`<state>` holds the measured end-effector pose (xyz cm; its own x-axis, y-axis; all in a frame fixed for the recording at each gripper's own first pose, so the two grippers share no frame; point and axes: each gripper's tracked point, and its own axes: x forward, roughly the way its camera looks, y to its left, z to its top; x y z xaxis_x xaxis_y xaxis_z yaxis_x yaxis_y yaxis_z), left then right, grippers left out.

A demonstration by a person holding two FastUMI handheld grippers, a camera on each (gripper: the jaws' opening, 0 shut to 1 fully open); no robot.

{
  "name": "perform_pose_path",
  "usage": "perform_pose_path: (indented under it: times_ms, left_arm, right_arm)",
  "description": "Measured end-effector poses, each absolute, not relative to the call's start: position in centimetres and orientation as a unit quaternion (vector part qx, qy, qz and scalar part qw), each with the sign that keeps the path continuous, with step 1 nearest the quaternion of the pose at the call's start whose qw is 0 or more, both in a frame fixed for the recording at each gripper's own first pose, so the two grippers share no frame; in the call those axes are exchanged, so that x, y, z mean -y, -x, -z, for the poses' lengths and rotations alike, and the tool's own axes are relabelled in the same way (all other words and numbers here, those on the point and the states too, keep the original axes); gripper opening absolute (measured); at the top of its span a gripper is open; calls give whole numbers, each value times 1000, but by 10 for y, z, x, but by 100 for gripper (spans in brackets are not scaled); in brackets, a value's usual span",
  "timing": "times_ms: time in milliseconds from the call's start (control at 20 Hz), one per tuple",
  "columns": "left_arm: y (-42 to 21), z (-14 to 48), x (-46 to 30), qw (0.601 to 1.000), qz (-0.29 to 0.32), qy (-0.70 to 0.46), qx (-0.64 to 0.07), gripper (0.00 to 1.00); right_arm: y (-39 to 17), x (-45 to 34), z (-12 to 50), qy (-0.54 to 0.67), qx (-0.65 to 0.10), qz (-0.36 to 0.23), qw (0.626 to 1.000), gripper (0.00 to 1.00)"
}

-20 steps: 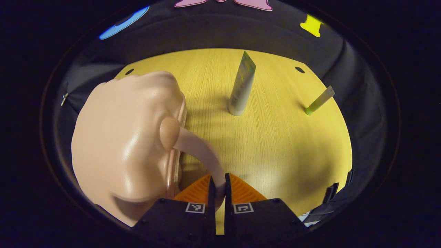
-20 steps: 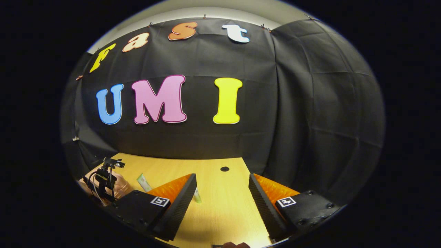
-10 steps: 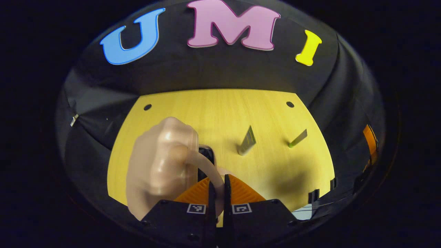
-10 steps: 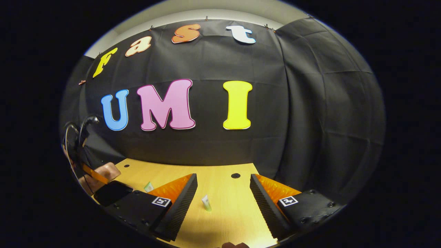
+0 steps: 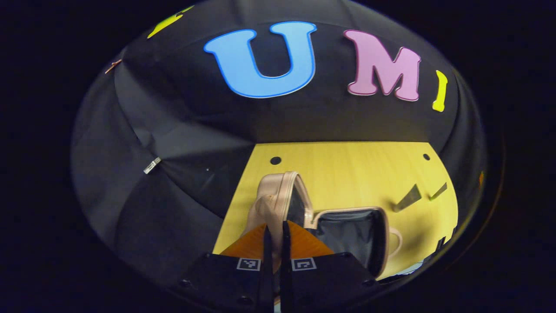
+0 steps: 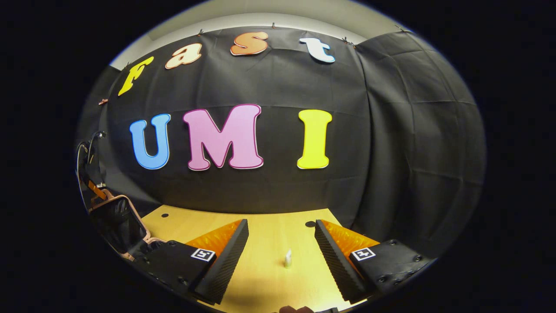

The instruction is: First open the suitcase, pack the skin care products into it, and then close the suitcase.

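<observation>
At lower middle, the pink handle point(image 5: 270, 213) of the open suitcase point(image 5: 343, 230) is pinched by the left gripper point(image 5: 274, 237) — the right gripper point(image 6: 281, 243) is held wide, empty.

The left hand-held gripper point(image 5: 274, 237) is clamped nearly closed, while the right hand-held gripper point(image 6: 281, 243) hangs wide apart.

Left gripper view: you look from above down across the table point(image 5: 347, 165) toward the booth wall, close over the open suitcase point(image 5: 347, 230). Right gripper view: low, level, facing the wall. Both share the table point(image 6: 269, 269) and suitcase point(image 6: 117, 221).
</observation>
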<state>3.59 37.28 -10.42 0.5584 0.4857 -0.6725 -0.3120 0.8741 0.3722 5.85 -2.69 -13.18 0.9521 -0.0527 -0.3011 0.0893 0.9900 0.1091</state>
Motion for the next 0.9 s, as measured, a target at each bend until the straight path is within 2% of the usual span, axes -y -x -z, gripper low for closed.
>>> perform_pose_path:
  times_ms: [150, 350, 550, 650, 750, 800, 850, 900]
  left_arm:
    - [-21, 129, -464, 853, -260, -143, -429, 9]
    - [-4, 209, -541, 835, -270, -89, -472, 8]
    - [7, 291, -578, 817, -249, -61, -516, 8]
    - [4, 309, -587, 814, -245, -73, -521, 9]
    - [0, 317, -600, 816, -241, -102, -516, 14]
    - [1, 312, -602, 819, -242, -106, -509, 26]
    - [-1, 302, -603, 826, -245, -111, -495, 33]
    - [-3, 289, -602, 837, -246, -114, -475, 53]
  right_arm:
    - [-59, -4, 130, -67, -157, 42, 985, 97]
    - [-55, -26, 135, -60, -182, 67, 979, 97]
    - [-44, -36, 125, -55, -192, 93, 976, 97]
    - [-37, -38, 125, -43, -199, 101, 974, 97]
    - [-33, -42, 124, -36, -203, 103, 973, 97]
    - [-31, -45, 123, -31, -200, 100, 974, 97]
    - [-31, -46, 123, -24, -198, 98, 975, 97]
    - [-32, -48, 125, -17, -197, 94, 976, 97]
